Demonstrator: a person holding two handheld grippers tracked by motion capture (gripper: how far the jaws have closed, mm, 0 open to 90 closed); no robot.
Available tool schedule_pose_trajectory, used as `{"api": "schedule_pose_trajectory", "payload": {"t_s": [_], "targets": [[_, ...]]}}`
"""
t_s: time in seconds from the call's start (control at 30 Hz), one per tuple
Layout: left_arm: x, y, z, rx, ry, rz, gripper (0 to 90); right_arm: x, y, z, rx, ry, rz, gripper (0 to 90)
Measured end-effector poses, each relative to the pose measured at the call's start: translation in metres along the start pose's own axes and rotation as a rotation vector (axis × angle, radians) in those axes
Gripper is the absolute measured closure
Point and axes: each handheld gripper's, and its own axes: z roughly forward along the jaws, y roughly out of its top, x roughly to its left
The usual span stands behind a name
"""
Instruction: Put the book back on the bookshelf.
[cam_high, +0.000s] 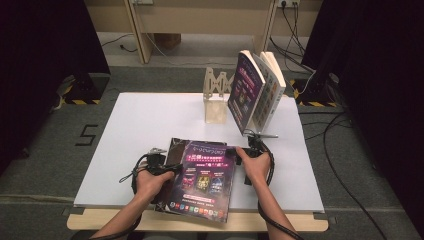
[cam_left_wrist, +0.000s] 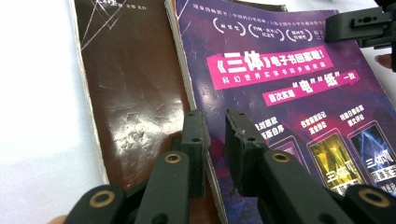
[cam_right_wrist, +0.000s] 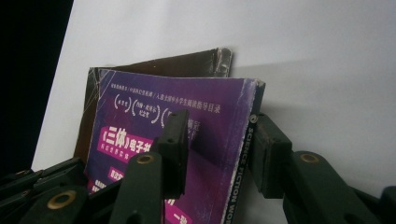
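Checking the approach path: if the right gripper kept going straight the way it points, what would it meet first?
The purple book: its spine edge already lies between the right gripper fingers, so going on would slide them further along that edge. Whether the pads touch it yet is unclear.

The room is dim, with black curtains at both sides, yet the white table (cam_high: 150, 130) catches overhead light and glows. In the left gripper view the purple book (cam_left_wrist: 299, 93) is sharp, the brown cover (cam_left_wrist: 130, 102) glares, and the near jaws blur. The right gripper view is darker, grainy, soft-shadowed.
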Motion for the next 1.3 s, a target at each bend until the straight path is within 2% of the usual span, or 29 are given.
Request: {"api": "schedule_pose_trajectory", "payload": {"t_s": [0.27,0.33,0.37,0.5,0.57,0.67,0.7,0.8,0.9,1.07,1.2,1.3], "targets": [[-0.001,0.000,0.001,-0.005,-0.002,0.002,77.4,0.004,-0.002,-0.005,0.001,-0.022,-0.037,65.3],[-0.001,0.000,0.001,-0.005,0.000,0.001,77.4,0.005,-0.002,-0.007,-0.007,-0.014,-0.044,67.4],[0.000,0.000,0.000,-0.003,0.001,0.002,77.5,0.006,-0.002,-0.008,-0.003,-0.006,-0.037,69.0],[0.000,0.000,0.000,0.002,0.001,0.007,77.4,0.009,0.001,-0.011,0.011,0.013,-0.069,77.0],[0.001,0.001,0.000,0.000,-0.004,0.005,77.4,0.012,0.002,-0.014,0.018,0.026,-0.069,79.5],[0.001,0.001,-0.001,-0.002,-0.005,0.036,76.9,0.015,0.003,-0.016,0.015,0.035,-0.068,80.8],[0.000,0.001,-0.001,-0.002,-0.004,0.047,76.3,0.016,0.003,-0.016,0.010,0.040,-0.067,81.1],[-0.002,0.002,-0.004,-0.026,-0.016,0.045,73.6,0.018,0.003,-0.019,-0.012,0.057,-0.059,82.1],[-0.005,0.004,-0.011,-0.063,-0.013,0.058,70.8,0.021,0.003,-0.024,-0.036,0.064,-0.061,83.0],[-0.006,0.006,-0.021,-0.095,0.005,0.078,65.9,0.025,0.006,-0.033,-0.081,0.074,-0.067,84.0],[-0.004,0.005,-0.023,-0.098,0.039,0.112,61.2,0.028,0.007,-0.041,-0.111,0.077,-0.071,84.4],[-0.003,0.003,-0.023,-0.093,0.050,0.116,59.9,0.031,0.008,-0.045,-0.129,0.070,-0.089,84.4]]}}
